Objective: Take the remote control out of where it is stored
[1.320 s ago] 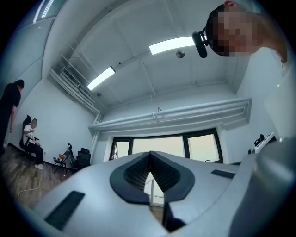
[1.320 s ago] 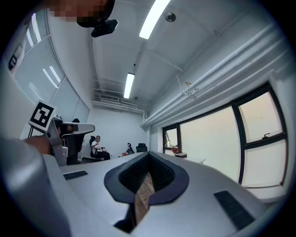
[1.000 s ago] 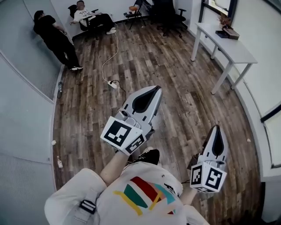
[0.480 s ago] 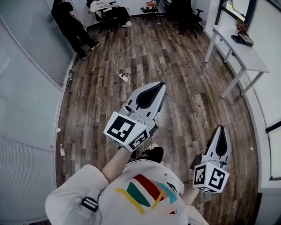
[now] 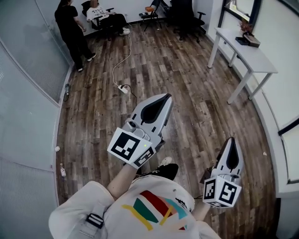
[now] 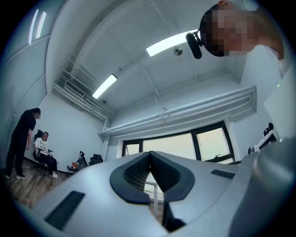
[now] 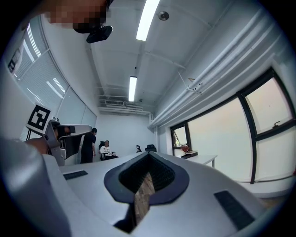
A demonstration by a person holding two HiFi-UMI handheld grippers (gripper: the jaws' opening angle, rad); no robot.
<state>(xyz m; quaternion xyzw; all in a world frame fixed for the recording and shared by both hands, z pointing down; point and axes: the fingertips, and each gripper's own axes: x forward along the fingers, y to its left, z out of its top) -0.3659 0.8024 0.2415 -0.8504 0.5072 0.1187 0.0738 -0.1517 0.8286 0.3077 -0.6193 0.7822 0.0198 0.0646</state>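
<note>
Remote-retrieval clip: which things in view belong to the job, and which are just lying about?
Job: left gripper, right gripper, both with jaws shut and empty. No remote control is in view.
Lying about: white table, power strip on the wood floor, office chair, a standing person, a seated person.

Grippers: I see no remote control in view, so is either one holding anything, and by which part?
Nothing is held: the left gripper and the right gripper both have their jaws closed together, empty.
</note>
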